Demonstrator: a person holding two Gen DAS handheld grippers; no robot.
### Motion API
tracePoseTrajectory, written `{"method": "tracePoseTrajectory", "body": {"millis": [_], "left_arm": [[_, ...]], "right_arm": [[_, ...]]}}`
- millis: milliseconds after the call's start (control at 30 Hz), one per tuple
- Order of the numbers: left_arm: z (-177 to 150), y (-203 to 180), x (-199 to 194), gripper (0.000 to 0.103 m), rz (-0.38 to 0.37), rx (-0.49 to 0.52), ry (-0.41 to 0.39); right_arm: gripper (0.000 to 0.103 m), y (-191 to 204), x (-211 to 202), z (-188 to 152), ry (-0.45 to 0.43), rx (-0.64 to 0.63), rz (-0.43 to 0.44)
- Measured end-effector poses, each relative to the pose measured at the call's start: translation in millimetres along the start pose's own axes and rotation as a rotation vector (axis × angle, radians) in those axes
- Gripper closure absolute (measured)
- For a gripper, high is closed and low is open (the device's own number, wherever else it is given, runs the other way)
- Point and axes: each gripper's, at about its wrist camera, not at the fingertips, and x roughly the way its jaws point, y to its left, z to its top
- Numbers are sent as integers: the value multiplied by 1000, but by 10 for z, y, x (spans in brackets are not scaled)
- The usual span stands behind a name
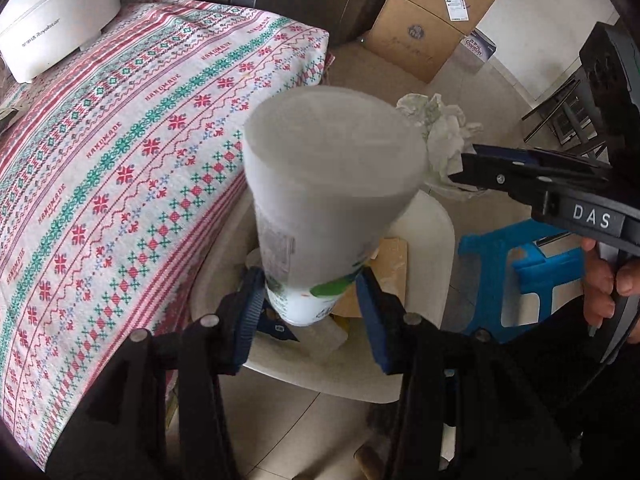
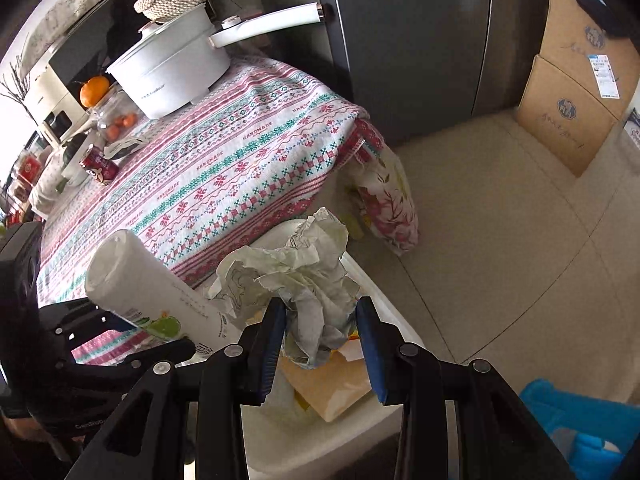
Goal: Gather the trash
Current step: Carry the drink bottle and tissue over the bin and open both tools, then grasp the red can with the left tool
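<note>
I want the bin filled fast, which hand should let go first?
Probably right: its fingers hold the crumpled white paper directly above the open white bin, while the left-held white plastic bottle overhangs its edge.

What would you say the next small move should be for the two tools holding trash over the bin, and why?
Probably open the left tool to drop the white bottle. Its pads clamp the bottle's lower end directly above the open white bin, which already holds cardboard. The right tool, gripping the crumpled paper, also hangs over the bin and could release next.

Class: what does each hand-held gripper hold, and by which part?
Left hand-held gripper: white bottle, near its narrow end. Right hand-held gripper: crumpled paper, by its lower part.
</note>
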Motion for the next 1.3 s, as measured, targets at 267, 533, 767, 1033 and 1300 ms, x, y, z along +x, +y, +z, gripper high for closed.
{"method": "tracePoseTrajectory", "body": {"millis": [267,533,767,1033,1300], "left_arm": [[19,108,-122,24,14,-40,-16],[-15,457,-387,19,46,-131,-54],[-102,661,-589,10,94,-157,-92],[-203,986,-822,5,209,-205,-149],[-177,1539,-1037,4,464,-273,-278]], "right_arm": [[64,-14,3,0,10,21,8],[61,68,27,-2,20,1,26],[32,157,0,31,1,6,36],[32,350,61,96,11,-22,24],[30,821,110,359,-21,-124,26]]}}
